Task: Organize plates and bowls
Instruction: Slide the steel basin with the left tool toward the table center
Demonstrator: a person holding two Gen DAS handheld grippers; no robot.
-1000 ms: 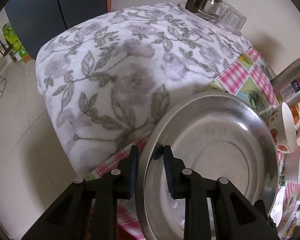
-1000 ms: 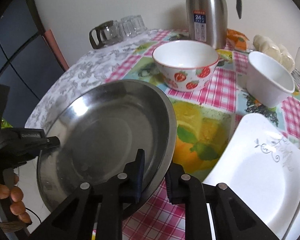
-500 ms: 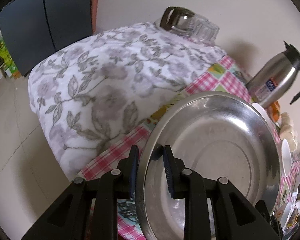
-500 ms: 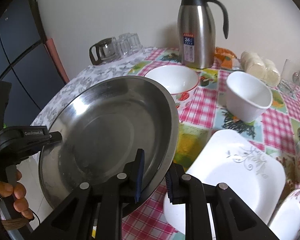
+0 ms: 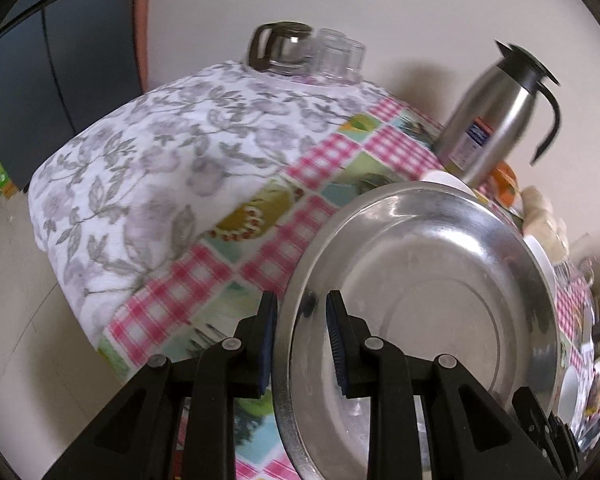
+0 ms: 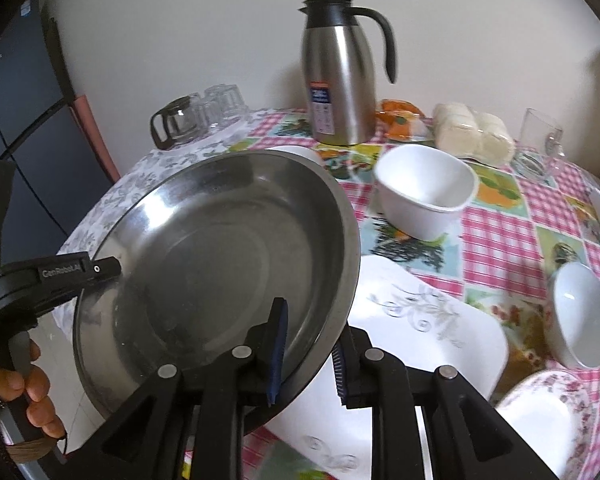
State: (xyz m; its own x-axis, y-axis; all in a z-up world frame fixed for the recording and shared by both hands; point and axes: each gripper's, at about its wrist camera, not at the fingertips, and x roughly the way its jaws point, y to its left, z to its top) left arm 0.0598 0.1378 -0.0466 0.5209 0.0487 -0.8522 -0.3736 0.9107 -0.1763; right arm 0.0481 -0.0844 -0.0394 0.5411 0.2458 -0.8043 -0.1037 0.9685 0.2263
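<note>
Two grippers hold one wide, round, shallow stainless-steel plate by opposite edges of its rim, tilted above the table. The left gripper has its blue-padded jaws narrow, one pad under the rim and one inside the dish. The right gripper clamps the near rim the same way, one pad inside and one beneath. The steel plate is empty, its inside dull and streaked.

Below it lies a pink-checked patchwork tablecloth, with a grey floral white cloth over the far end of the table. Under the plate's lower edge, in the right wrist view, sits a white square plate with a grey flower print, empty. Beyond it stands a white square bowl, also empty, and to the right a small white bowl lies tipped on its side, nothing in it. A rose-patterned plate shows at the lower right corner. Against the wall stands a stainless-steel thermos jug with a black handle, and left of it a glass coffee pot beside upturned clear glasses. A person's hand grips the left gripper's handle.
</note>
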